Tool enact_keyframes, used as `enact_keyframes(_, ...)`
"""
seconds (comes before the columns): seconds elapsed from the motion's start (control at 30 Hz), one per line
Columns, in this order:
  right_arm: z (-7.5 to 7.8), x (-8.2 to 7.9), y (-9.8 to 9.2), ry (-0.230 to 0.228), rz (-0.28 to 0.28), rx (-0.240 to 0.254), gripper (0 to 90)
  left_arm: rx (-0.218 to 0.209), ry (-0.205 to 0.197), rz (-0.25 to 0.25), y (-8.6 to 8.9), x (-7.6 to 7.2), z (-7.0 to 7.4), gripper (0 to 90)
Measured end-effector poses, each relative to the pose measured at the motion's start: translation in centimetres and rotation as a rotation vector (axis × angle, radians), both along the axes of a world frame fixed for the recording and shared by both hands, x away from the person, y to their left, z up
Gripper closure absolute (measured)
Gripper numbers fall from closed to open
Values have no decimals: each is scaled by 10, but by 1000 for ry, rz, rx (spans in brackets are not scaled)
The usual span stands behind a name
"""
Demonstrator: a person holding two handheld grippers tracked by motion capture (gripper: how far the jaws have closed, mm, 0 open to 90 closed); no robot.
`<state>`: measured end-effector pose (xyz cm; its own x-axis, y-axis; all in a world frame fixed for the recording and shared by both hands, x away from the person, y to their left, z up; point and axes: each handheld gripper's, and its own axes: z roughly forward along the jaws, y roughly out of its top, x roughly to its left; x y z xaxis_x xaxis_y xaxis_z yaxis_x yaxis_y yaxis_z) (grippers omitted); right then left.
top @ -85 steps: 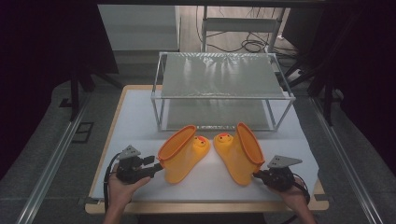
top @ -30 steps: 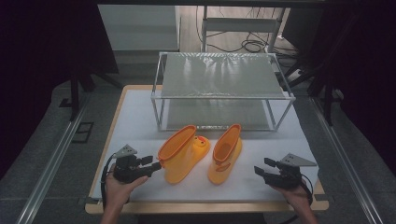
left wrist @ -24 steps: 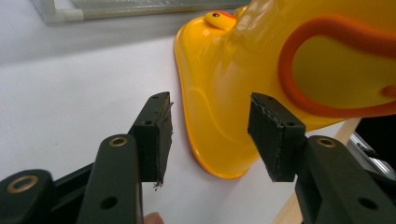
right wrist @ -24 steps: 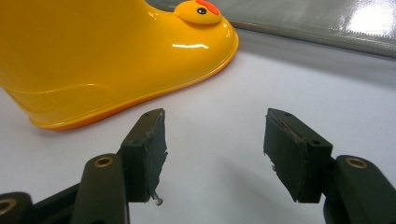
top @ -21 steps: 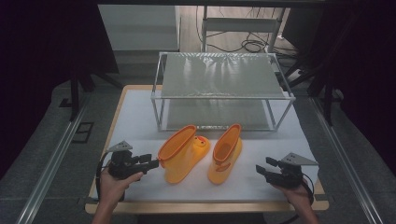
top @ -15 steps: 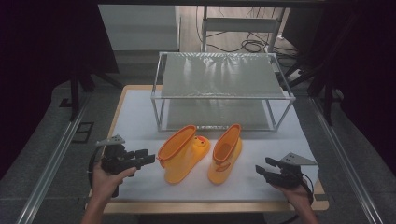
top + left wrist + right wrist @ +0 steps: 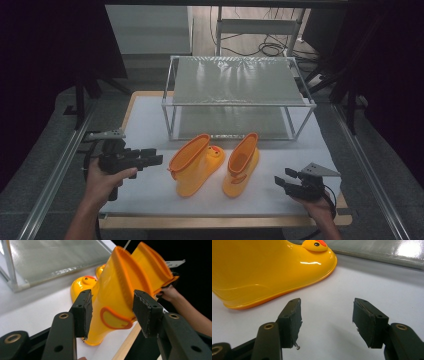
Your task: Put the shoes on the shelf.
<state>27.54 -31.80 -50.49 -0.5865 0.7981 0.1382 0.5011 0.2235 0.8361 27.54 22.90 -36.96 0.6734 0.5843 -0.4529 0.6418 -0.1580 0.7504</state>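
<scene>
Two orange-yellow rubber boots stand upright side by side on the white tabletop (image 7: 150,120), just in front of a wire-frame rack (image 7: 239,95) with mesh shelves. The left boot (image 7: 194,162) carries a duck face on its toe; the right boot (image 7: 241,164) stands just beside it, the two close together but whether touching cannot be told from the high view.

The left gripper (image 7: 150,159) is held above the tabletop to the left of the left boot, pointing toward it. Its fingers (image 7: 85,312) are spread wide; the jaws have just been closing slightly, with nothing pinched. In the left gripper view the boot shafts appear framed between the fingers (farther off, not gripped).

The right gripper (image 7: 286,181) sits low at the front right of the tabletop, apart from the right boot. Its fingers (image 7: 292,320) are spread and empty, with bare tabletop between them and a boot's toe beyond.
</scene>
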Motion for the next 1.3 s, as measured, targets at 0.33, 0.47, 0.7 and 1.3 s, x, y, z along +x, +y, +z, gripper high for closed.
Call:
enact_keyframes(0.33, -2, 1, 0, 6, -4, -4, 400, -13, -11, -50, -8, 7, 30, 500)
enact_keyframes(0.47, -2, 1, 0, 9, -4, -4, 400, -34, 2, -67, -12, 10, 34, 500)
enact_keyframes(0.7, -3, 2, 0, 13, -5, -12, 401, -36, 8, -86, -22, 17, 43, 501)
enact_keyframes(1.3, -6, 3, 3, 19, -2, -31, 401, -21, 39, -155, -63, 36, 62, 505)
